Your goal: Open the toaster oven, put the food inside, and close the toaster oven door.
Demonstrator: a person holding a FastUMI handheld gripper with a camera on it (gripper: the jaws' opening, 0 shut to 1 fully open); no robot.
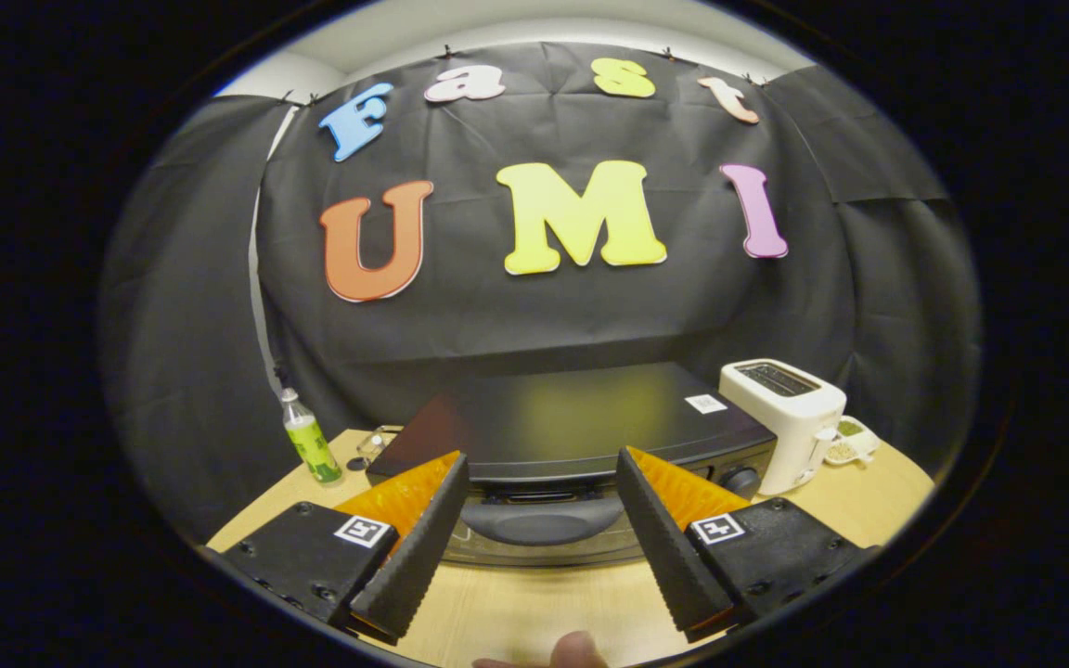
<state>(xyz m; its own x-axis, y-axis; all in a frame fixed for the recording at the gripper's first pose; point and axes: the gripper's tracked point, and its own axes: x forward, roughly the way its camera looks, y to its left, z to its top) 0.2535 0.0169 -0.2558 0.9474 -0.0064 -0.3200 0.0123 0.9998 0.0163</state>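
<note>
- The gripper (542,473) has its two fingers spread wide, nothing held between them; the fingertips stand on either side of the oven's door handle without touching it
- The toaster oven (581,422) is a dark, low box at 12 o'clock from the fingers, just ahead of them on the wooden table (516,612); its flat top shines with a yellowish reflection and carries a small white sticker (705,404) toward the 1 o'clock corner
- The oven door is shut; its curved dark handle (542,520) runs across the top of the door, in the gap between the two fingers and just beyond their tips
- A round knob (740,480) sits on the oven's front at about 2 o'clock from the handle, just past the right finger
- A white pop-up toaster (790,417) stands at 2 o'clock, close beside the oven's right end, slots facing up
- A small white dish (852,443) with something greenish and pale in it lies just beyond the toaster at 2 o'clock; what the food is cannot be told
- A clear bottle (309,438) with a green label stands upright at 10 o'clock, left of the oven, near the table's edge
- A small clear thing (374,440) lies between the bottle and the oven, too small to make out
- A fingertip (579,649) of a person shows at 6 o'clock, below the fingers
</note>
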